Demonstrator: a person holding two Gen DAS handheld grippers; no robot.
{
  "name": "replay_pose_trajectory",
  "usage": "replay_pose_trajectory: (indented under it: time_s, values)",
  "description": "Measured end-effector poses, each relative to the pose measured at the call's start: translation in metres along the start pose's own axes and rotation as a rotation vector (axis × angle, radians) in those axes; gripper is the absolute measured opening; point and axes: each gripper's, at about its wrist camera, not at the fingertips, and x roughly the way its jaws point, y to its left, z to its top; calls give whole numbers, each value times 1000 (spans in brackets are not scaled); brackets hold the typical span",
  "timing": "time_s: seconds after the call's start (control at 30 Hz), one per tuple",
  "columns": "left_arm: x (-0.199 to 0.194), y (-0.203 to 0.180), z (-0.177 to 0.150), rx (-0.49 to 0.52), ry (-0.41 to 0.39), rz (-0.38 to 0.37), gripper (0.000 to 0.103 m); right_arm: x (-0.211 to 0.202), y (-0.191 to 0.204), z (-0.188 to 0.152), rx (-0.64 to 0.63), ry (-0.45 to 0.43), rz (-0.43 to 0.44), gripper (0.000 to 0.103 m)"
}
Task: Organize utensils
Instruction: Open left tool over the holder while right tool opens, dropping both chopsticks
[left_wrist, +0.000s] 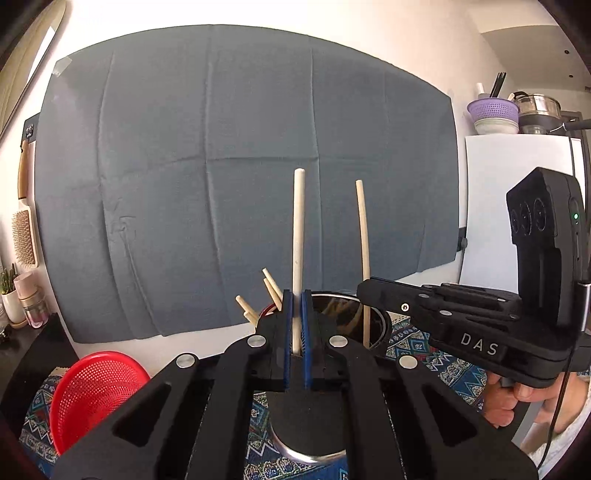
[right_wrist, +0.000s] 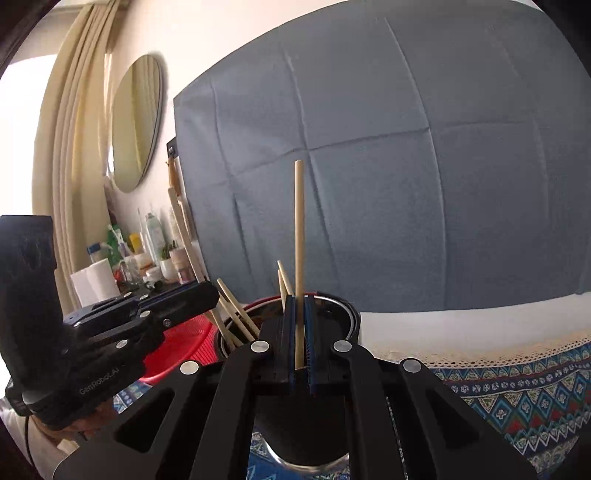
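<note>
My left gripper (left_wrist: 297, 297) is shut on a pale wooden chopstick (left_wrist: 298, 236) that stands upright between its blue pads. To its right, my right gripper (left_wrist: 364, 291) is shut on a second, thinner chopstick (left_wrist: 362, 236), whose lower end drops inside the rim of a steel holder (left_wrist: 382, 326). In the right wrist view the right gripper (right_wrist: 300, 301) clamps its chopstick (right_wrist: 299, 229) upright just in front of that holder (right_wrist: 349, 314). Several more chopsticks (right_wrist: 236, 312) lean in the holder. The left gripper (right_wrist: 213, 294) sits at the left, level with the holder's rim.
A red colander (left_wrist: 96, 391) lies left of the holder on a blue patterned tablecloth (right_wrist: 517, 398). A dark round container with a metal rim (left_wrist: 306, 443) sits under the fingers. A grey cloth (left_wrist: 240, 166) hangs on the wall. Bottles and a paper roll (right_wrist: 96, 280) crowd the far left.
</note>
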Motion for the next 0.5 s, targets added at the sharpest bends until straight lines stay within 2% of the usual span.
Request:
replay_pose_trajectory:
  time_s: [0.17, 0.23, 0.37, 0.5]
  values:
    - [11, 6, -5, -41, 91, 26, 5, 7, 11, -4, -69, 86, -76, 5]
    - [13, 5, -5, -47, 119, 28, 5, 7, 15, -6, -96, 91, -110, 5]
    - [13, 3, -2, -59, 135, 28, 6, 6, 20, -5, -117, 116, -146, 6]
    - [8, 3, 1, -83, 142, 17, 15, -1, 21, 0, -116, 97, -158, 7]
